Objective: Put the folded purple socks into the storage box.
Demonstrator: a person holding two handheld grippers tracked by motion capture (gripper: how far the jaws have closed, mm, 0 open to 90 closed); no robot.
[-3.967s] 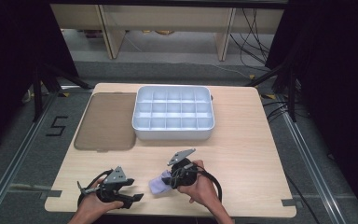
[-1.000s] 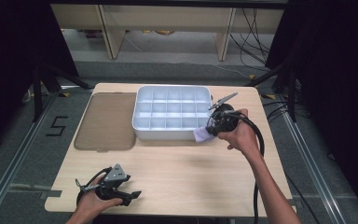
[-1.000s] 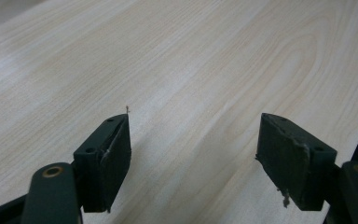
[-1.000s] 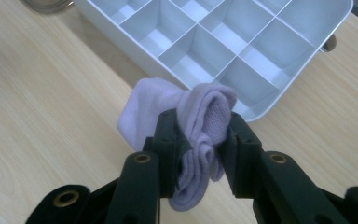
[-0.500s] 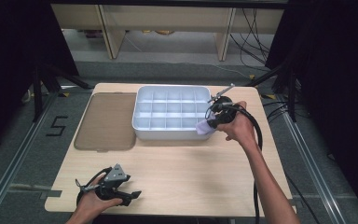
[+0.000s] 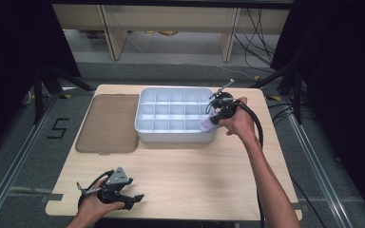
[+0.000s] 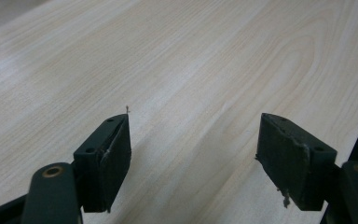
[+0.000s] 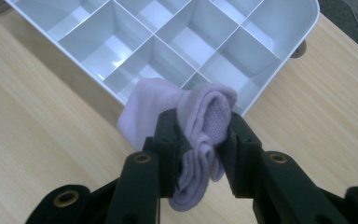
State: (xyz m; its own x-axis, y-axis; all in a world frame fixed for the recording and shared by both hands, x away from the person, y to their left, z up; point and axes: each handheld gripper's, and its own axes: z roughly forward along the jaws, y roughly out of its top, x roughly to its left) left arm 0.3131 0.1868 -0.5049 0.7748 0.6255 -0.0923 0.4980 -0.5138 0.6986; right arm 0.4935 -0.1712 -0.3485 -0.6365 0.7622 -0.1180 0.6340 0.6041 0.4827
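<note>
Currently right gripper (image 8: 199, 140) clamps a lilac sock (image 8: 193, 116) beside the tray (image 8: 279, 60); left gripper (image 7: 193, 154) gapes empty.

The sock (image 8: 196, 135) is pale lilac, with a finely dotted knit texture on its folded cuff. The divided tray (image 6: 145, 124) is plain white with a faint blue-grey cast in its compartments. At nine o'clock from it lies a flat lid (image 6: 107, 123) in dull taupe-brown. The table (image 6: 195, 175) is light wood with a streaky grain (swirled in the left gripper view). Both grippers' jaws are matt black.
</note>
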